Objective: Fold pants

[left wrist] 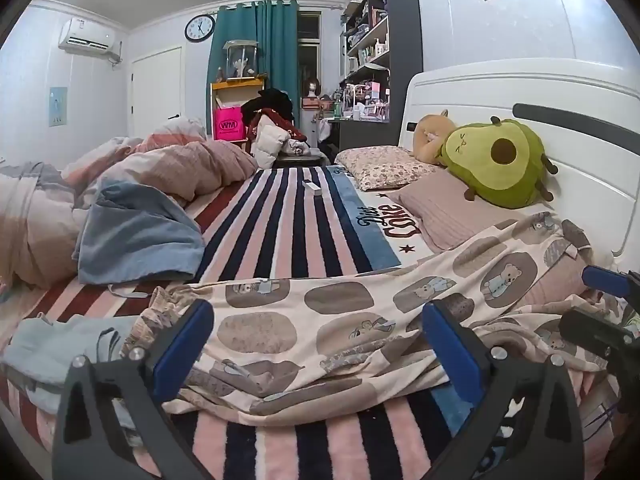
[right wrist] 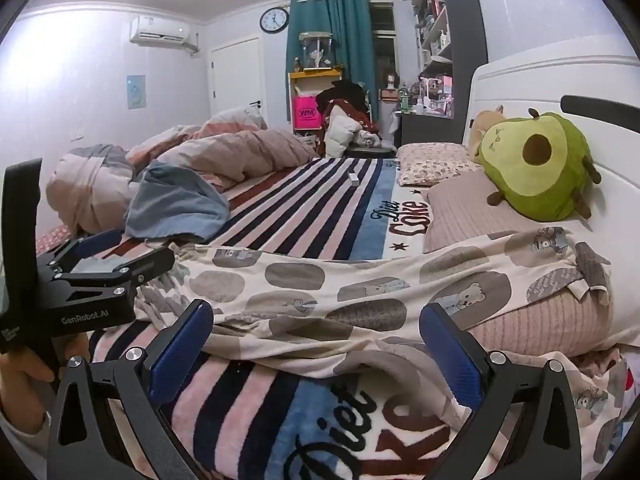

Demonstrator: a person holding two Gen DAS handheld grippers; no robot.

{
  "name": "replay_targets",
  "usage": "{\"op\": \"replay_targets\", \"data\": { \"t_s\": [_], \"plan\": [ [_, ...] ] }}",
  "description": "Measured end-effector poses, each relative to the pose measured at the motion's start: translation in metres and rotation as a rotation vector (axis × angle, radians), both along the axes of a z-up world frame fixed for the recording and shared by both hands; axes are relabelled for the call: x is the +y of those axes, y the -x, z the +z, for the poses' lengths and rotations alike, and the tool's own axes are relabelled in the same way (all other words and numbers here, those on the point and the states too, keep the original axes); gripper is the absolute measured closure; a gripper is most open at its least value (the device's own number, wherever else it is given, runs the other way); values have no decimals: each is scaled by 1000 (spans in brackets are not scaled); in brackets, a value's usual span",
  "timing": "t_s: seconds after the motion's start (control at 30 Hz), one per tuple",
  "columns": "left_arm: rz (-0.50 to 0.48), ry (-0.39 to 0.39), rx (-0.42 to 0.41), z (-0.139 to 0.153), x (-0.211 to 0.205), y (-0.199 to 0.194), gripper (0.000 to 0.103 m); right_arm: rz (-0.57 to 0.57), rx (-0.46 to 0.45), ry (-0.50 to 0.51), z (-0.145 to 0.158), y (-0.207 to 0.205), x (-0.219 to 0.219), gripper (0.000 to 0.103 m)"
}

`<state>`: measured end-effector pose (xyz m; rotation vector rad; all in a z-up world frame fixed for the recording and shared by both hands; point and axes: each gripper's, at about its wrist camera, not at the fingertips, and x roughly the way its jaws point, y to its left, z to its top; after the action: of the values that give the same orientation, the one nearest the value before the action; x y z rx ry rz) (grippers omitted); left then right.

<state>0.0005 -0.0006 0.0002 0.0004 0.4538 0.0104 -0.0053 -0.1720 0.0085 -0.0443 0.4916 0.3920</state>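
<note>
The cream pants with grey bear patches (left wrist: 340,320) lie spread across the striped blanket (left wrist: 304,224), one end draped up over a pink pillow at the right; they also show in the right wrist view (right wrist: 360,292). My left gripper (left wrist: 318,346) is open, its blue pads either side of the pants' near edge, holding nothing. My right gripper (right wrist: 316,346) is open just above the near fold of the pants, holding nothing. The left gripper also shows at the left in the right wrist view (right wrist: 108,256), near the waistband end.
A crumpled duvet (left wrist: 132,176) and a blue cloth (left wrist: 136,236) lie at the left. An avocado plush (left wrist: 496,160) and pillows (left wrist: 384,166) sit by the white headboard (left wrist: 520,92). A small white box (left wrist: 311,187) rests on the blanket further back.
</note>
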Motion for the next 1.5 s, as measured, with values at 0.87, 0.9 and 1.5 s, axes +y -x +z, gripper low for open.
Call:
{"op": "replay_targets", "data": {
  "t_s": [0.87, 0.9, 1.5],
  "plan": [
    [-12, 20, -8, 2, -8, 3, 1, 7, 1, 6, 1, 1, 1, 0],
    [-13, 21, -8, 2, -9, 3, 1, 5, 0, 6, 0, 1, 1, 0],
    [-19, 32, -7, -1, -7, 3, 1, 3, 2, 0, 1, 2, -1, 0]
  ]
}}
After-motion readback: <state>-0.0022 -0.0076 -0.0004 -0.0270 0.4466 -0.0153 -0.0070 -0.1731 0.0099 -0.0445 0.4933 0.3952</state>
